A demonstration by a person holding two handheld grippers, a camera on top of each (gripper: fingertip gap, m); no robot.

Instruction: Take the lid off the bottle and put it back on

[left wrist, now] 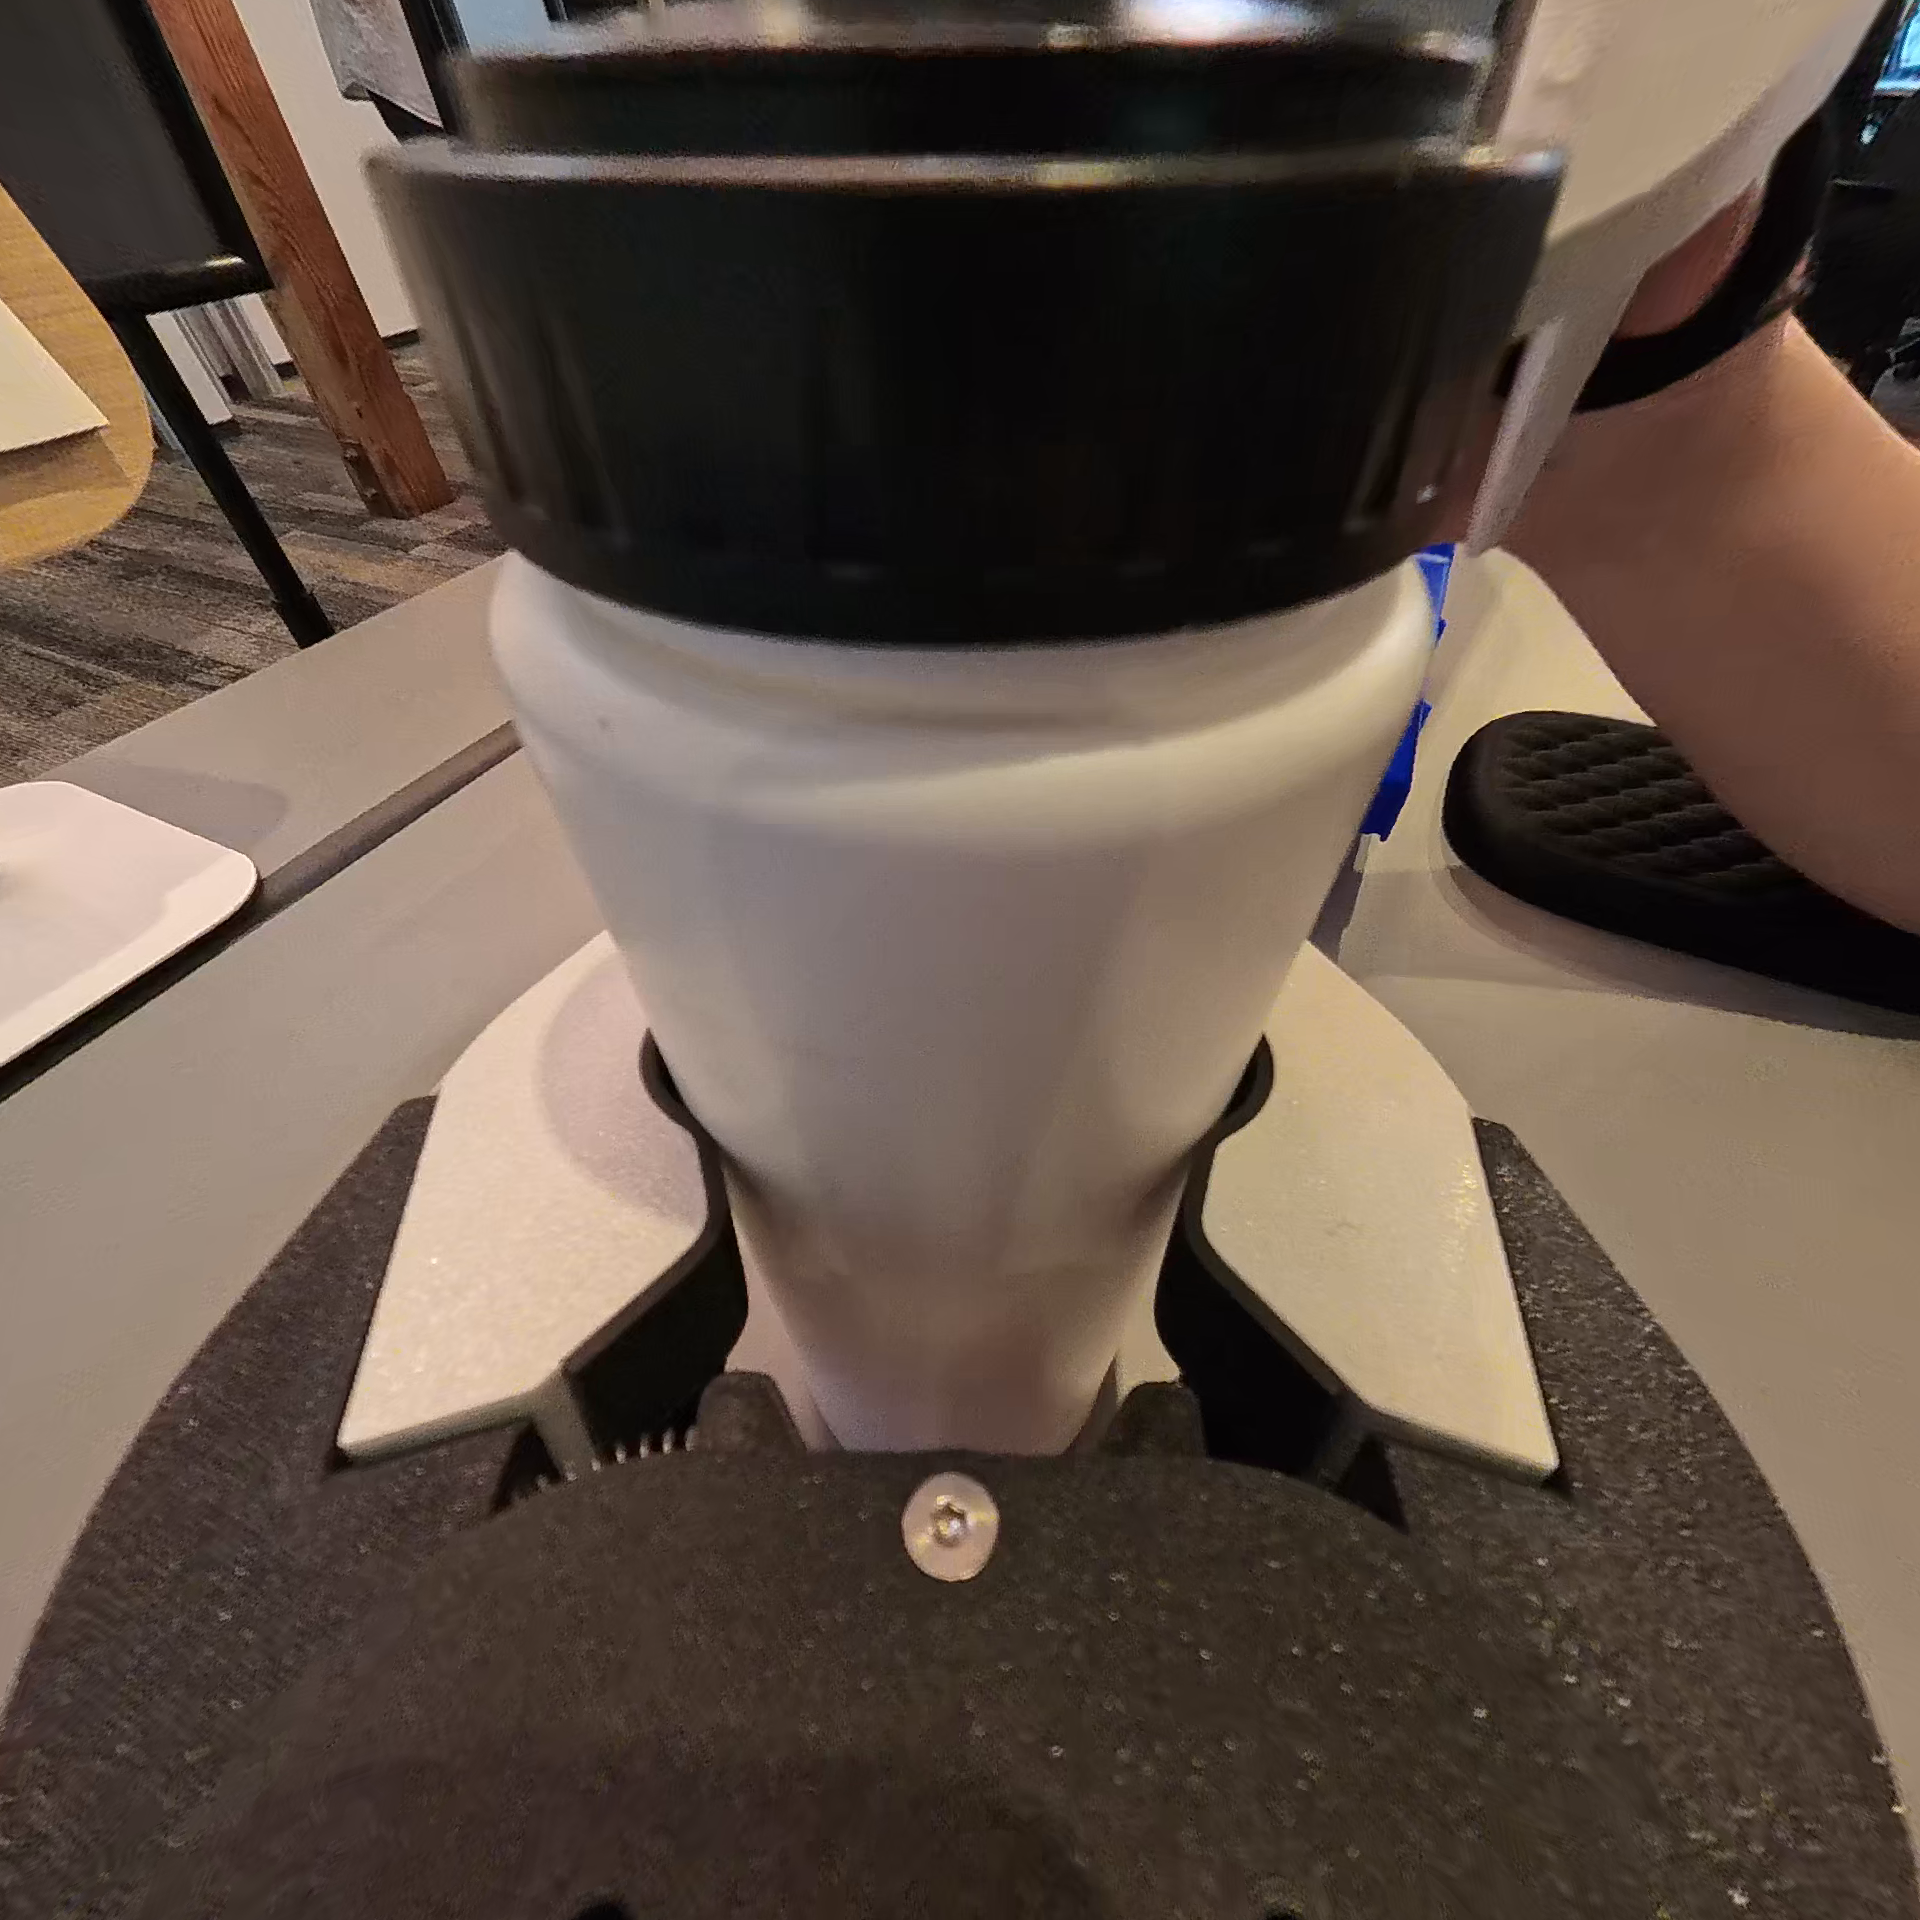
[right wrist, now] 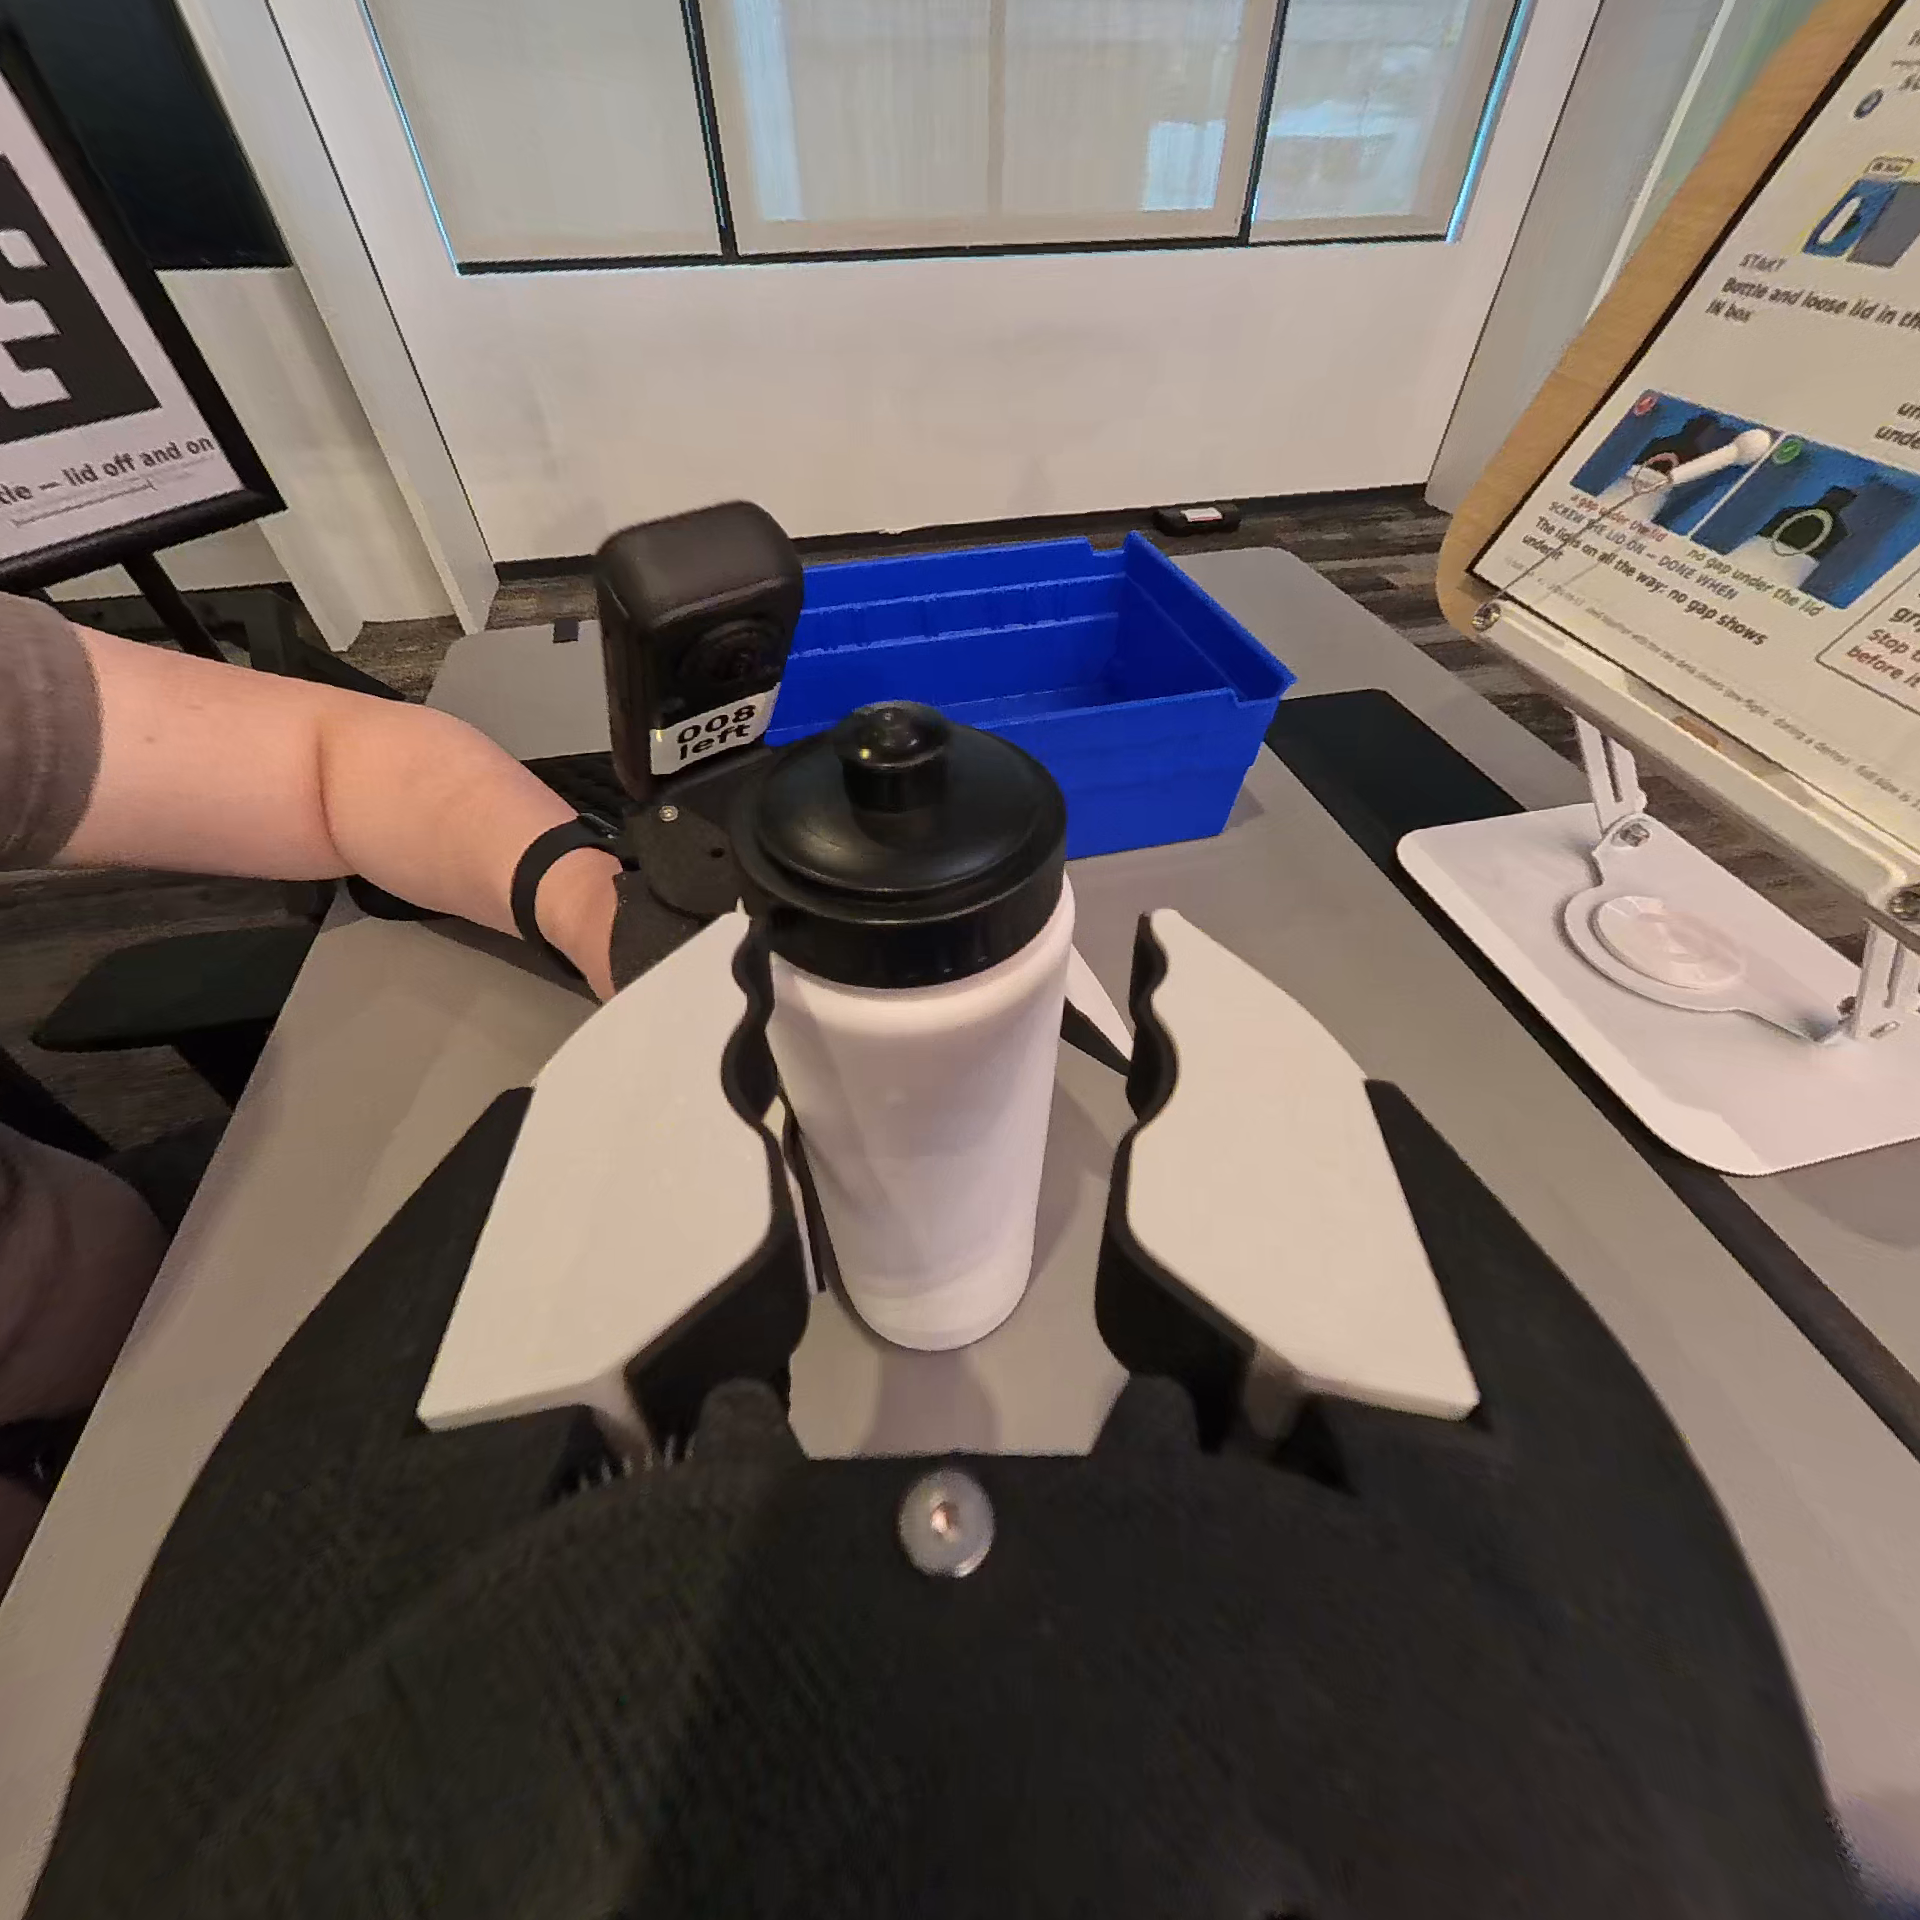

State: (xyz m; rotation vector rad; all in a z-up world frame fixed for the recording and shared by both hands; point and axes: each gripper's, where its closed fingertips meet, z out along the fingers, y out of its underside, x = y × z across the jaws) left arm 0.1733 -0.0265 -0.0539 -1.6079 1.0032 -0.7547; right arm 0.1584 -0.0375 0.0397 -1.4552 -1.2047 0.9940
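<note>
Left gripper [left wrist: 956, 1195] clamps the smooth white bottle [right wrist: 920, 1132], ribbed black lid [right wrist: 902, 831] on; right gripper [right wrist: 940, 1039] spread wide

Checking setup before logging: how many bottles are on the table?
1: the white bottle stands upright with its black lid on, before the blue bin. The bin's interior looks empty.

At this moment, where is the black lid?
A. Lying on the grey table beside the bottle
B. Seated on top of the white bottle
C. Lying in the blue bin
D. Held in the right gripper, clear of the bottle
B: the black lid sits on the neck of the upright white bottle, while the blue bin behind shows nothing inside and the right gripper stands open around the bottle.
</note>
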